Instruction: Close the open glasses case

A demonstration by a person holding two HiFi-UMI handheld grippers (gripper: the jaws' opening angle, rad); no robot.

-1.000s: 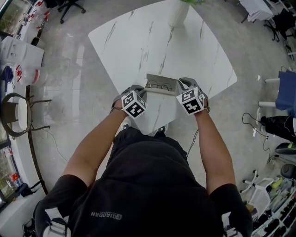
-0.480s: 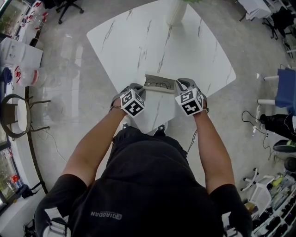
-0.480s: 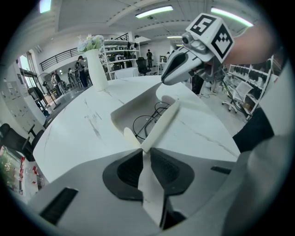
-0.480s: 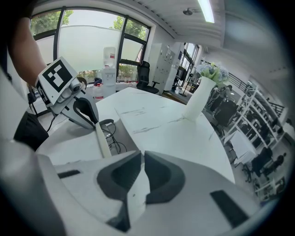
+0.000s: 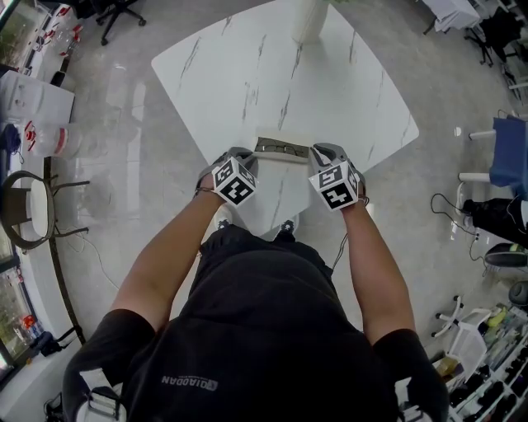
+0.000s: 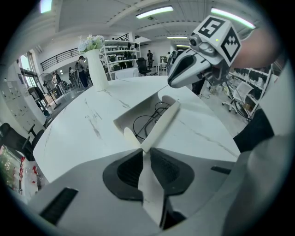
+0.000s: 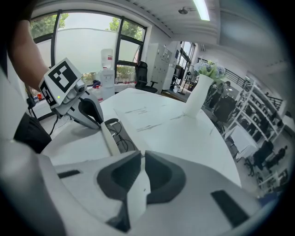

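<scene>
The white glasses case point(image 5: 280, 150) lies near the front edge of the marble table point(image 5: 247, 74). Its lid point(image 6: 161, 124) stands raised and tilted over the tray, where black-rimmed glasses point(image 6: 150, 117) lie inside. My left gripper point(image 6: 145, 150) is shut on the lid's left end, and my right gripper point(image 7: 142, 154) is shut on its right end. From the right gripper view the lid point(image 7: 109, 137) runs away to the left gripper point(image 7: 78, 108), with the glasses point(image 7: 122, 138) beside it. Seen from the head view, the left gripper point(image 5: 247, 158) and right gripper point(image 5: 318, 154) flank the case.
A tall white vase point(image 5: 309, 21) with flowers point(image 6: 94, 42) stands at the table's far side. The table's front corner point(image 5: 272, 227) is just below the grippers. A round chair point(image 5: 29, 202) and boxes stand on the floor at left.
Both grippers have moved a little away from the body with the lid. The lid has swung up over the tray, so less of the glasses shows from above.
</scene>
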